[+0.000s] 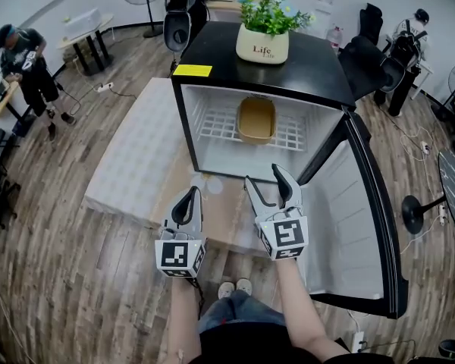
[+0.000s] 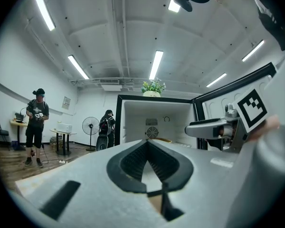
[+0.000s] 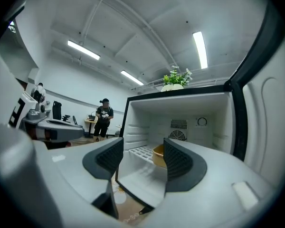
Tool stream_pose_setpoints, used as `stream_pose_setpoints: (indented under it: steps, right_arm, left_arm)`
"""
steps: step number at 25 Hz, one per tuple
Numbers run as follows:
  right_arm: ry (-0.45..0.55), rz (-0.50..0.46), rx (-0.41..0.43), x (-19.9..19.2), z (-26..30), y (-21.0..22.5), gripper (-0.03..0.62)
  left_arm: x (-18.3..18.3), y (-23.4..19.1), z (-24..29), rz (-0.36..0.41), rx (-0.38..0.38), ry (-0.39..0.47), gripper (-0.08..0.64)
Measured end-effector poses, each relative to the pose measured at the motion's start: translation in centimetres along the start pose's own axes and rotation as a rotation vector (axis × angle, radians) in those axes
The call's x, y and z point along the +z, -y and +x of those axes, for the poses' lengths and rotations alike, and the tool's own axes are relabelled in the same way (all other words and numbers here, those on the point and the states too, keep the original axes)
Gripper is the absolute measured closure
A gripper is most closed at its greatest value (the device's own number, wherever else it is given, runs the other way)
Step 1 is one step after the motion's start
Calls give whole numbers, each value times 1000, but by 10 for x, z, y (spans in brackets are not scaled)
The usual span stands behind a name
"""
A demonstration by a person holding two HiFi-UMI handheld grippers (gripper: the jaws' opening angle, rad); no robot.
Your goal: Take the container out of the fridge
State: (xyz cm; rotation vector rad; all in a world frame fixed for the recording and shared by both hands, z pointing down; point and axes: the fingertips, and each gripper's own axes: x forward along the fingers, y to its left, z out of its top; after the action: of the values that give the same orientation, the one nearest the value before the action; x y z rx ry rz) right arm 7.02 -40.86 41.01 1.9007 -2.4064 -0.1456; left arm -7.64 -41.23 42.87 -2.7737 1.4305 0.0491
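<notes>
The fridge [image 1: 318,67] is black outside and white inside, the container [image 1: 256,118] on its white shelf [image 1: 212,127] is light brown, the sticker [image 1: 192,70] on its top is yellow, and the left gripper [image 1: 190,193] and right gripper [image 1: 263,175] are grey and black with black-and-white square marks.

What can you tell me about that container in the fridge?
The container is a tan, open-topped tub with rounded corners. It looks like plastic and appears empty. It sits upright on the white wire shelf of the open fridge, about midway across. Only the shelf touches it. The left gripper and right gripper hover outside the fridge.
</notes>
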Motion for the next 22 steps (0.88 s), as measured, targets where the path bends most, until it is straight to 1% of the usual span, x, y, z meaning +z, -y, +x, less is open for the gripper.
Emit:
stream_pose_setpoints:
  steps: [4, 7, 14, 18, 20, 22]
  right_arm:
    - [-82, -68, 24, -10, 17, -1, 336]
    - [-154, -151, 42, -18, 31, 1, 336]
    - [-350, -470, 68, -38, 66, 11, 336]
    - [-428, -665, 89, -50, 85, 16, 336]
    - [-465, -735, 103, -57, 94, 19, 336]
    - [-500, -782, 121, -65, 102, 23, 336]
  left_arm:
    - [-3, -2, 11, -9, -10, 1, 555]
    - [-4, -4, 18, -11, -14, -2, 555]
    - [-5, -13, 29, -17, -8, 0, 555]
    - [-8, -18, 33, -18, -1, -7, 555]
    - [-10, -21, 34, -21, 4, -10, 555]
    - [-11, -25, 36, -22, 11, -12, 555]
